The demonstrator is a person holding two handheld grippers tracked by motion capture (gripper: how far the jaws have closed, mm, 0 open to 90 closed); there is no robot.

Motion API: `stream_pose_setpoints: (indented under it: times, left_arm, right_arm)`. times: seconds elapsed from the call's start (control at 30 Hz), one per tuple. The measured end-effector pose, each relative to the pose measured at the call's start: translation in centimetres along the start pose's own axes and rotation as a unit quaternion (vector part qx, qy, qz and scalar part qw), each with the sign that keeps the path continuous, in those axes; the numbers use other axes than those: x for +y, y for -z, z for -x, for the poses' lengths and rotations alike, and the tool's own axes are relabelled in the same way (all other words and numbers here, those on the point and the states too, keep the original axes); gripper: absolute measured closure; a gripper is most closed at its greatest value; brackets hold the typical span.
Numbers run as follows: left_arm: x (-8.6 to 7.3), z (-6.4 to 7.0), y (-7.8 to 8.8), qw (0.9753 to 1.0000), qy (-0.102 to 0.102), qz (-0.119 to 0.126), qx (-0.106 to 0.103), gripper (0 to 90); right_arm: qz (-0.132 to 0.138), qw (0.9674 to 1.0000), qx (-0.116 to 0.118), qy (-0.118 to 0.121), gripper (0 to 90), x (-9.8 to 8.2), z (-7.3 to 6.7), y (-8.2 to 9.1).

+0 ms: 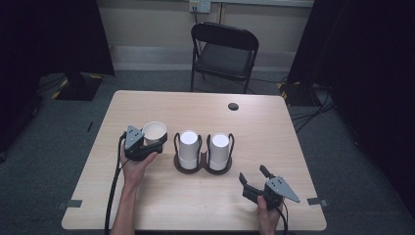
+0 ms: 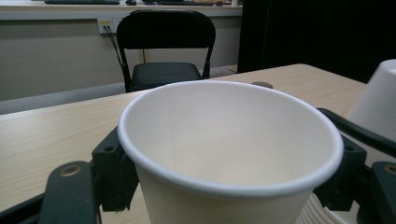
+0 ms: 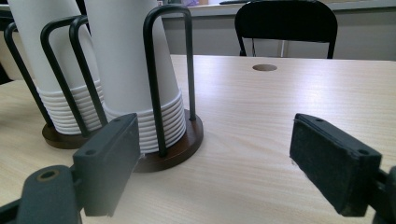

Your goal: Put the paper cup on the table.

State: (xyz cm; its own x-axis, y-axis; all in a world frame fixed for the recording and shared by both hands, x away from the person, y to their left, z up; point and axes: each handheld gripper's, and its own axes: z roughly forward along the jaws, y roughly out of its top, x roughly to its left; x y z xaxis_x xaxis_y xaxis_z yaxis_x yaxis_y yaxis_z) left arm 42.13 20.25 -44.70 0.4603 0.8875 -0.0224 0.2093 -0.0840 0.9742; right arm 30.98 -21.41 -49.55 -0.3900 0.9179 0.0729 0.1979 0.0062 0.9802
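Observation:
My left gripper (image 1: 152, 140) is shut on an upright white paper cup (image 1: 154, 131), mouth up, just left of the cup holder; up close the cup (image 2: 231, 154) sits squeezed between both pads. A dark holder (image 1: 203, 169) with wire loops carries two stacks of upside-down white cups (image 1: 188, 148), (image 1: 219, 150) at the table's middle. In the right gripper view the nearer stack (image 3: 135, 70) stands ahead to the left on its brown base (image 3: 175, 151). My right gripper (image 1: 254, 177) rests open near the front right, with nothing between its pads (image 3: 332, 161).
A black folding chair (image 1: 224, 54) stands behind the table's far edge. A round cable hole (image 1: 233, 106) lies at the table's back right. Tape strips mark the front corners (image 1: 316, 201). Bare wood spreads on both sides of the holder.

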Motion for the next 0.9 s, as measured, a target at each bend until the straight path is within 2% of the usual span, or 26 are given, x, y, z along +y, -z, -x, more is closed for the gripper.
stream_pose_setpoints:
  times: [0.17,0.2,0.37,0.5,0.6,0.7,0.77,0.9]
  left_arm:
    - [-0.3,-0.4,-0.9,1.0,0.0,-0.006,0.0,23.2]
    - [-0.4,-0.5,-1.1,1.0,0.004,-0.008,-0.001,23.1]
    - [-1.0,-0.7,-1.6,0.9998,-0.001,-0.02,-0.004,22.5]
    - [-1.3,-0.7,-1.9,0.9996,-0.009,-0.022,-0.013,21.8]
    - [-1.2,-0.5,-1.8,0.9996,-0.018,-0.021,-0.011,21.6]
    - [-1.4,-0.6,-2.0,0.9996,-0.014,-0.024,-0.009,21.6]
    - [-1.7,-0.5,-2.1,0.9998,-0.005,-0.018,-0.007,21.6]
    - [-2.6,-0.5,-2.8,0.9991,-0.01,-0.04,-0.002,21.7]
  right_arm:
    - [-0.004,1.0,0.002,0.007,15.8,0.0,-0.1,-0.1]
    - [-0.004,1.0,0.001,0.006,15.8,0.0,-0.1,-0.1]
    - [-0.003,1.0,0.002,0.003,15.8,0.0,0.0,-0.1]
    - [-0.006,1.0,0.007,0.0,15.8,0.0,0.0,-0.1]
    - [-0.014,0.9998,0.013,-0.002,15.8,0.1,0.0,-0.2]
    - [-0.01,0.9998,0.014,-0.004,15.9,0.0,-0.1,-0.1]
    - [-0.006,0.9998,0.018,-0.004,15.9,0.0,0.0,0.0]
    - [-0.006,0.9997,0.021,-0.006,16.1,0.0,0.0,0.0]
